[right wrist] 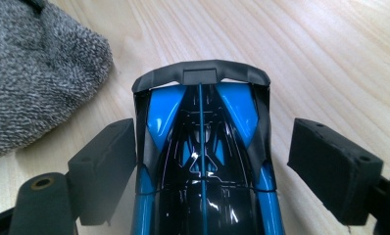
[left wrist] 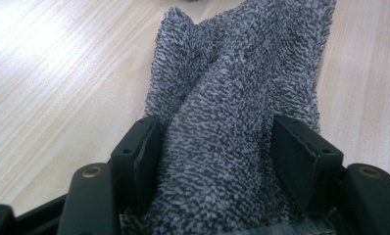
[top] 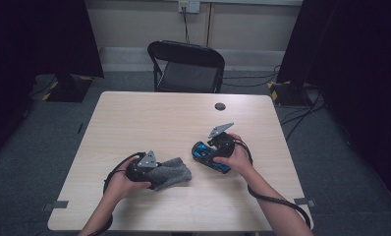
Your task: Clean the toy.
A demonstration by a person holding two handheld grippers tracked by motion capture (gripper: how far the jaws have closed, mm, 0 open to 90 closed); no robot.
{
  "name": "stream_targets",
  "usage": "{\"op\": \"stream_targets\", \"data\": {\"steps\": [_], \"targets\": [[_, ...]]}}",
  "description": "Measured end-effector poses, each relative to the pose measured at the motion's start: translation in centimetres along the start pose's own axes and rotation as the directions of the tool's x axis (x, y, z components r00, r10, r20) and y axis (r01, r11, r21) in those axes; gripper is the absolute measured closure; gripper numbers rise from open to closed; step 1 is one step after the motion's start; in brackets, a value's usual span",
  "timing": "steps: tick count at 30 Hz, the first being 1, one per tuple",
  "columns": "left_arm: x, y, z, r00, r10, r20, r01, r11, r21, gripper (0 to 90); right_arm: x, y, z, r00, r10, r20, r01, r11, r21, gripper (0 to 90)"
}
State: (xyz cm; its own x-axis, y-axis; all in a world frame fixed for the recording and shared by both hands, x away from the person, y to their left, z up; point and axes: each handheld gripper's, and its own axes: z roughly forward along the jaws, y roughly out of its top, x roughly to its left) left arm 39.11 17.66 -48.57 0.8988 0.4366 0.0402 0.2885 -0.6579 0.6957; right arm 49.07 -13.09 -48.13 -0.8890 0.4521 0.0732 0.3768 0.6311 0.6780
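Pinching a grey terry cloth [left wrist: 242, 112] between its jaws, the left gripper [top: 143, 169] is bunching it on the near-left part of the counter [top: 149, 118], likely readying it for wiping. Just beside it, the right gripper [top: 210, 152] is straddling a blue and black toy car [right wrist: 203, 161], jaws spread, not yet clamping.

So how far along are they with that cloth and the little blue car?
Done so far: the left hand-held gripper has the grey towel pinched between its jaws, bunched up on the wooden table. In hand: the right hand-held gripper straddles the blue and black toy car, jaws apart, one not touching. Left, probably: closing on the car and bringing cloth and car together.
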Motion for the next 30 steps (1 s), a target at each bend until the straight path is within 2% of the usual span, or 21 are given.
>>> {"op": "stream_targets", "data": {"steps": [8, 13, 16, 18, 22, 25, 28, 30], "targets": [[0.0, -0.2, 0.0, 0.9998, -0.017, 0.001, 0.017, 0.9998, -0.013, 35.6, 0.4, 0.2, 1.5, 0.9999, -0.007, -0.01, 0.008, 0.999, 0.034, 18.2], [0.1, -0.3, 0.0, 0.9998, -0.02, 0.0, 0.02, 0.9997, -0.013, 35.6, 0.6, 0.0, 1.8, 0.9996, -0.026, 0.011, 0.026, 0.999, 0.04, 19.8], [0.0, -0.3, 0.1, 0.9994, -0.035, -0.002, 0.035, 0.9992, -0.017, 35.8, 0.9, 0.1, 1.9, 0.9978, -0.057, 0.033, 0.056, 0.997, 0.052, 20.1], [0.0, -0.2, 0.1, 0.9995, -0.031, -0.007, 0.031, 0.9995, -0.012, 35.8, 1.0, 0.2, 1.9, 0.9975, -0.054, 0.045, 0.052, 0.997, 0.059, 19.9], [-0.1, -0.2, 0.0, 0.9992, -0.038, -0.014, 0.037, 0.999, -0.024, 36.0, 0.9, -0.2, 1.9, 0.9977, -0.052, 0.043, 0.05, 0.998, 0.031, 19.2], [-0.1, -0.1, -0.2, 0.9996, -0.023, -0.013, 0.023, 0.9992, -0.032, 36.2, 1.0, -0.4, 2.0, 0.9982, -0.04, 0.045, 0.04, 0.999, 0.001, 21.3], [-0.3, 0.2, -0.4, 0.9998, -0.01, -0.015, 0.009, 0.9987, -0.05, 35.6, 1.0, -0.4, 1.9, 0.998, -0.035, 0.052, 0.035, 0.999, 0.005, 24.6], [-0.5, 0.5, -0.4, 0.9997, 0.016, -0.016, -0.017, 0.9981, -0.058, 35.1, 0.9, -0.4, 1.9, 0.998, -0.037, 0.05, 0.037, 0.999, 0.001, 24.7]]}}
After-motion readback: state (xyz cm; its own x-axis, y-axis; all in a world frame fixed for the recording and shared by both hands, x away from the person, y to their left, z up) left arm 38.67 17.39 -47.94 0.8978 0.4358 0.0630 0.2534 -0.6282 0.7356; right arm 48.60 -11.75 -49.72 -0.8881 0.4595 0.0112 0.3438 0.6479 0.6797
